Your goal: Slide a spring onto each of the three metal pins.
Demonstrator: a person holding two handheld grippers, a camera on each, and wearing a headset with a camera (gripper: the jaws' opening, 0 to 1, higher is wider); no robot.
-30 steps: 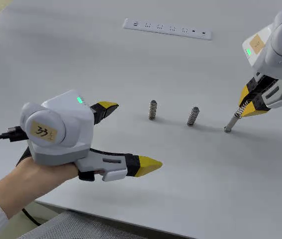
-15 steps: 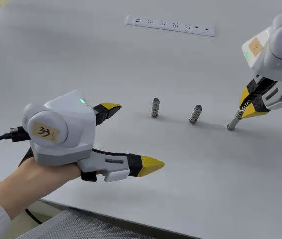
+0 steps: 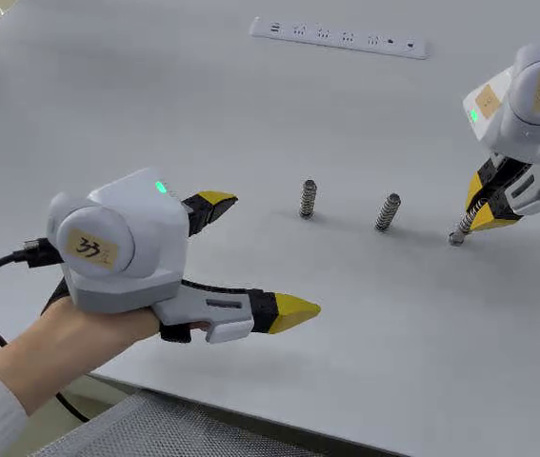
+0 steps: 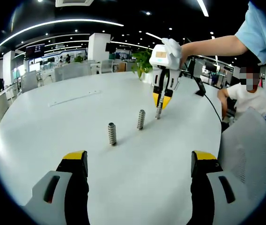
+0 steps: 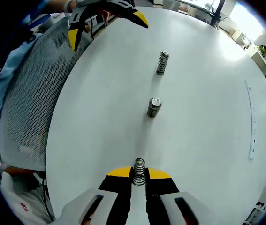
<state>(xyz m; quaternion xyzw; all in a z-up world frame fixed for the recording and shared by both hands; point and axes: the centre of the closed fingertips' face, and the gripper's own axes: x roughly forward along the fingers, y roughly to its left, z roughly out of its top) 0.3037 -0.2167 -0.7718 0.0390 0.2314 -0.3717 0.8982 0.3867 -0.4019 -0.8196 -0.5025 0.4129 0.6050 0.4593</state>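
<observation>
my right gripper (image 3: 485, 208) clamped on a spring (image 5: 139, 171) over a pin (image 3: 456, 238), my left gripper (image 3: 258, 255) spread wide above the table (image 3: 136, 95) near edge, two more springs (image 3: 308, 198) (image 3: 388, 211) upright between

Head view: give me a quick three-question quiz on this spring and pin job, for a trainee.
1. True or false: the left gripper is shut on a spring.
2. How many springs stand on pins free of both grippers? A one, B two, C three.
3. Fill in: the right gripper is shut on the third ___.
Key: 1 false, its jaws are open. 2 B, the first spring and the middle spring. 3 spring, the third spring.
</observation>
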